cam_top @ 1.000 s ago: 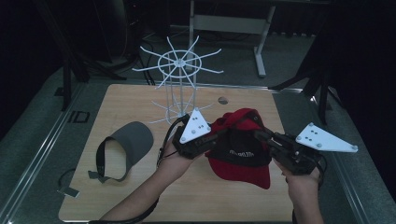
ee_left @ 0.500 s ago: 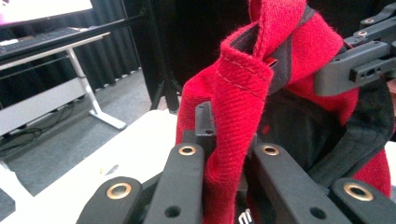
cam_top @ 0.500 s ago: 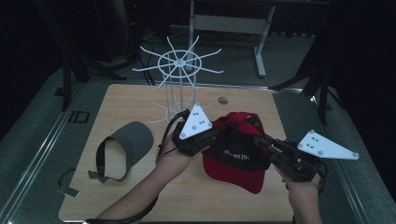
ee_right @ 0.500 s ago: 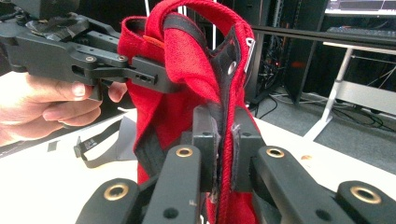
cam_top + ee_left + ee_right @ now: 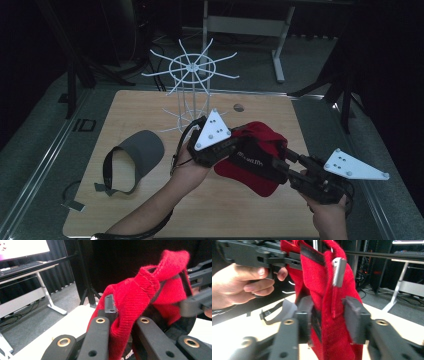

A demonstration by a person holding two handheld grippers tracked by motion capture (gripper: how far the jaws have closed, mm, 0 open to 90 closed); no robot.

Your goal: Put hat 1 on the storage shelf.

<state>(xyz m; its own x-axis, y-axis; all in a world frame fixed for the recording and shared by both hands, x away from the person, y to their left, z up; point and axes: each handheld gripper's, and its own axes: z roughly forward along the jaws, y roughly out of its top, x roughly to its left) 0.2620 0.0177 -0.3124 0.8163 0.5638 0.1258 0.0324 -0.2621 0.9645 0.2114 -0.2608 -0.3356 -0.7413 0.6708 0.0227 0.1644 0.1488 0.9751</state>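
Red cap: held off the desk between both grippers, near right of the white rack.
Left gripper: jaws clamped on a fold of cap fabric.
Right gripper: jaws pinching the cap's strap end.
Progress: cap lifted, not yet hung; grey visor lies on the desk, left.
Orientation: cap's long axis runs far-left to near-right, between the grippers.
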